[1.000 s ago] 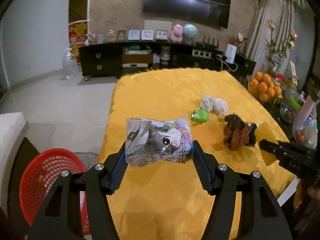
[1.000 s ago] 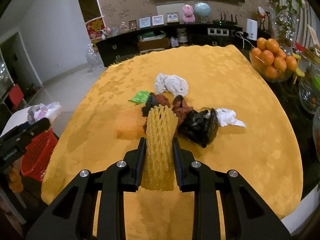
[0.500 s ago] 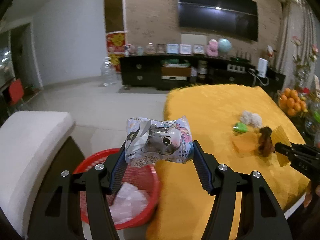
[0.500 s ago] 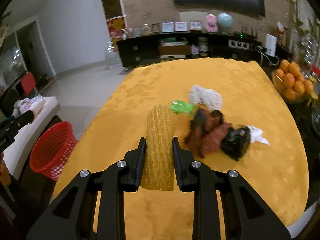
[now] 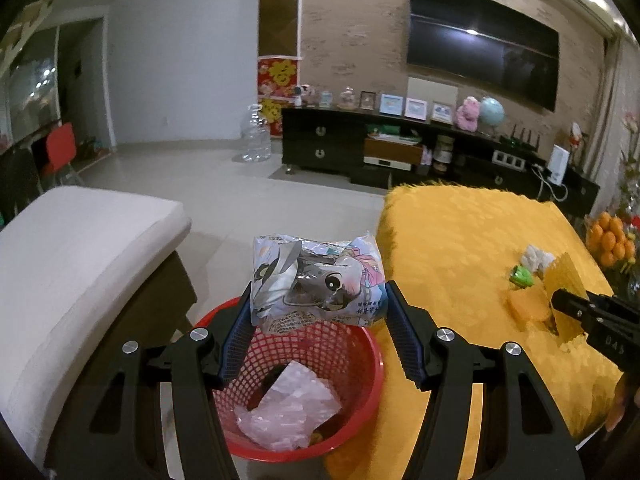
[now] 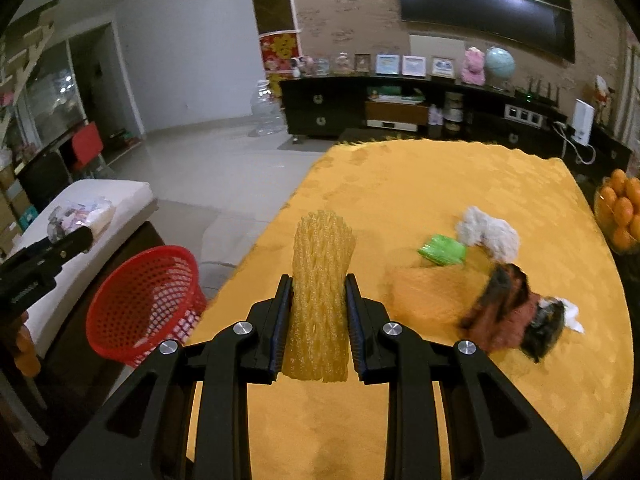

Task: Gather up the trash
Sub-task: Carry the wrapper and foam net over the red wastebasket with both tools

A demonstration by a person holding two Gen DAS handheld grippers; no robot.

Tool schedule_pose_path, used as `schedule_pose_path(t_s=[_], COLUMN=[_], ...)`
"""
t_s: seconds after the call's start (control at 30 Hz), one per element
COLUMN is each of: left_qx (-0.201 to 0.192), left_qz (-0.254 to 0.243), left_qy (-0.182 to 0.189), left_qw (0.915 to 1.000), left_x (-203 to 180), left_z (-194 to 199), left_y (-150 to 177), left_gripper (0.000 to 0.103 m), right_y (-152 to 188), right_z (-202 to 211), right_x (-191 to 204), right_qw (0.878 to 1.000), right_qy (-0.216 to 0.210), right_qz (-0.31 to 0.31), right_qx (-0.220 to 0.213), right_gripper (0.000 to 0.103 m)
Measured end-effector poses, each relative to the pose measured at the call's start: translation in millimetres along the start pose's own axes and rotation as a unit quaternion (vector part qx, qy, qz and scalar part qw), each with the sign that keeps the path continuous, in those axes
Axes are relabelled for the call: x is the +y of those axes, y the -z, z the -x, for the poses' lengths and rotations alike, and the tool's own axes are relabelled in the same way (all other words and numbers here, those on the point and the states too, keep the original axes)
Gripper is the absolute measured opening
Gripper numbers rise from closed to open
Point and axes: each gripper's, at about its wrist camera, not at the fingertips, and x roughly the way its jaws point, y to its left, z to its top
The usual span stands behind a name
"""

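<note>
The left gripper (image 5: 318, 312) held a crumpled snack wrapper (image 5: 318, 282) pinched in its jaws above the red basket (image 5: 360, 412); the right gripper's (image 6: 318, 320) jaws pinched a yellow foam net (image 6: 320, 300) over the counter (image 6: 440, 184)

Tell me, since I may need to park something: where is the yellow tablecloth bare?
Bare: the near tablecloth in front of the right gripper, and the far end towards the TV cabinet. Crowded: the right-middle, around green wrapper, white tissue and brown scraps.

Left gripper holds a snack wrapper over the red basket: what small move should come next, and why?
Probably open the left gripper: the snack wrapper it clamps looks to hang over the red basket, so it should drop in.
</note>
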Motion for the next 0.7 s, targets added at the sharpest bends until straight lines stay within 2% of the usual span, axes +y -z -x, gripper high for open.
schedule_pose_path(t_s=[0.43, 0.7], left_qx=[-0.001, 0.004], left_qz=[0.048, 0.074], left_qy=[-0.049, -0.08], left_qw=[0.9977, 0.9941], left_x=[36.4, 58.9], left_z=[-2.3, -5.2], left_y=[-5.7, -7.6], left_gripper=[0.059, 0.059], right_y=[-32.2, -54.9], right_z=[-15.4, -33.2], right_x=[42.8, 90.6], right_qw=[0.998, 0.991], right_qy=[-0.053, -0.116], right_qz=[0.026, 0.066], right_qx=[0.005, 0.014], right_gripper=[0.026, 0.026])
